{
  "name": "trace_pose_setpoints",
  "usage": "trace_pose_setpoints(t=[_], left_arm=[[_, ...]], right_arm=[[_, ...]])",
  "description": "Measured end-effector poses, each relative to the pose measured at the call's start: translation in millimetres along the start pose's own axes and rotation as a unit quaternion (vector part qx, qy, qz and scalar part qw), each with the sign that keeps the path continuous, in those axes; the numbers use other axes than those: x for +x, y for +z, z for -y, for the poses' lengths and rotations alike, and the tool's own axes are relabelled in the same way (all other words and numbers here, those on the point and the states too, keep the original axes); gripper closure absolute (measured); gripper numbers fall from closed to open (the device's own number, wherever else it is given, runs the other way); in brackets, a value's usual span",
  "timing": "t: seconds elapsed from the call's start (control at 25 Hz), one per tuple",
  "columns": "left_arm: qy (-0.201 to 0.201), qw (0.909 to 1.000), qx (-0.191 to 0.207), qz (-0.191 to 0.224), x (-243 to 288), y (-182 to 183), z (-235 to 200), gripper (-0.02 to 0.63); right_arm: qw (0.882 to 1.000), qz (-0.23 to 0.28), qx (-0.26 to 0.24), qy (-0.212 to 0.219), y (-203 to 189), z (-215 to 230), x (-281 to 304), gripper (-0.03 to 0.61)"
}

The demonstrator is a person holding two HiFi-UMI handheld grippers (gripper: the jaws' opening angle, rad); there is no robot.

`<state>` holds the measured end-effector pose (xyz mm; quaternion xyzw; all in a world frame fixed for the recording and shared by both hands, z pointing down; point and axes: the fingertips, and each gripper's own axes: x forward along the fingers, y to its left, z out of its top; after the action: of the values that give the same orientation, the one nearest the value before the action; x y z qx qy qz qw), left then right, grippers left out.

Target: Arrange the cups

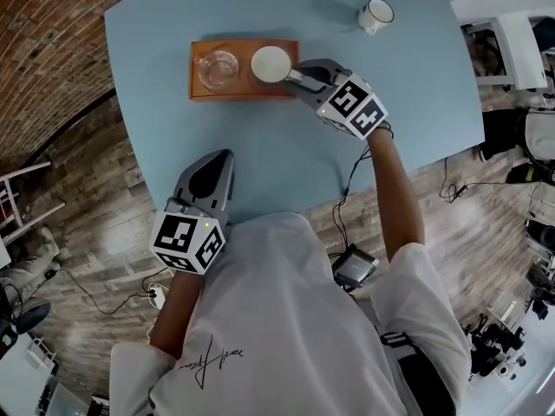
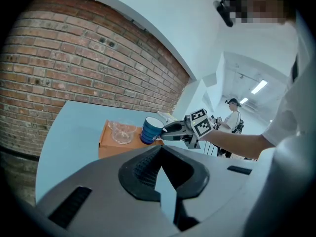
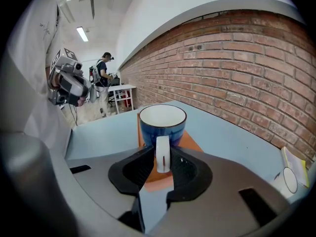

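My right gripper (image 3: 159, 158) was clamped on the blue mug's (image 3: 162, 122) handle, at the tray's (image 1: 244, 91) right end beside the glass cup (image 1: 218, 68). It could have been either setting down or lifting. My left gripper (image 2: 159, 162) was closed and empty, well short of the tray.

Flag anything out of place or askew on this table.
The blue mug looks tilted at the tray's right end, held by its handle in the right gripper. A white mug stands alone near the table's far edge, off the tray. Nothing looks spilled or broken.
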<state>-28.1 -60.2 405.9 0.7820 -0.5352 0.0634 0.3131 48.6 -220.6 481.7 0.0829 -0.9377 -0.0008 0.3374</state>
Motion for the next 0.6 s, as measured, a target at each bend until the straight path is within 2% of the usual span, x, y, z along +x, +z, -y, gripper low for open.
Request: trace_pose_setpoints(t=[0.08,0.4,0.6], left_arm=[[-0.002,1.0,-0.001,0.001,2.9,-1.4,2.0,0.606],[0.004,1.0,-0.005,0.007,-0.3,-0.6,0.1,0.606],[0.003,0.9999,-0.008,0.008,-2.6,-1.7,-0.9,0.606]], right_arm=[[1.0,-0.002,-0.001,0.0,-2.9,1.1,-1.0,0.502],[1.0,0.004,0.01,-0.002,-3.0,2.1,-1.9,0.509],[0.999,0.014,0.026,-0.027,-3.2,-0.1,-1.6,0.512]])
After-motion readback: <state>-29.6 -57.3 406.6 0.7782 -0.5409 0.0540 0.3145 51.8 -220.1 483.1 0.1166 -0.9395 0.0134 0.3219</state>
